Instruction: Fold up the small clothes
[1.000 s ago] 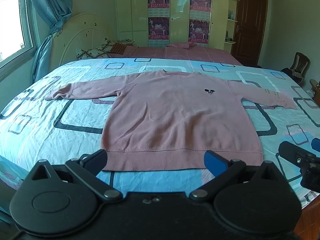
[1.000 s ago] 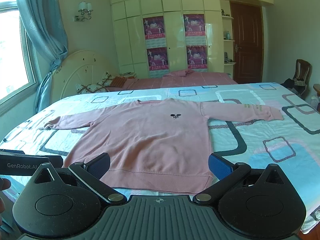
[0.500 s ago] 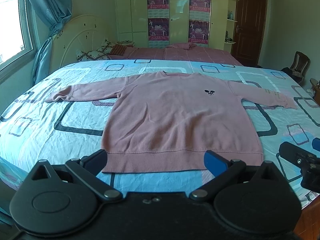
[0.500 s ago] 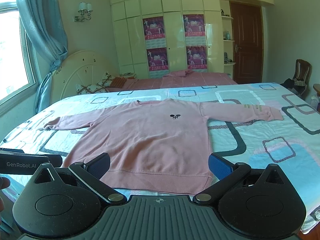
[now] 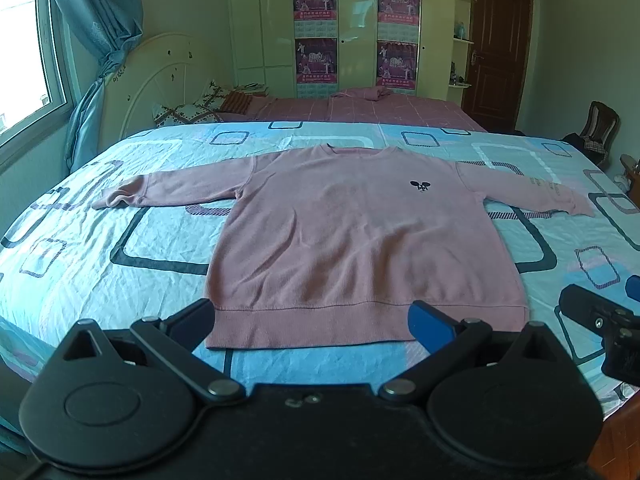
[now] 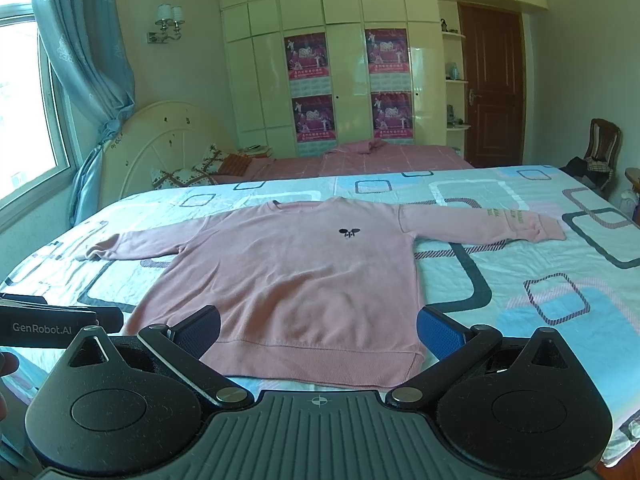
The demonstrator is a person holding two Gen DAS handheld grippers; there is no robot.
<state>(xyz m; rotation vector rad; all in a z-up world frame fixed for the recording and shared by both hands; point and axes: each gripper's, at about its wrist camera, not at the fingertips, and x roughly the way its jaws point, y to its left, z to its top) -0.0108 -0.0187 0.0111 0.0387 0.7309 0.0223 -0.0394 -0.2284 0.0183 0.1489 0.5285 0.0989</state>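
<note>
On the bed (image 5: 100, 264) my sweater (image 5: 360, 240) lies flat, sleeves spread. Both grippers, left (image 5: 316, 320) and right (image 6: 318, 330), hover spread wide, empty, near its hem. Only the right view shows a wall lamp (image 6: 168, 20). Since half a second ago, nothing has visibly shifted.
</note>
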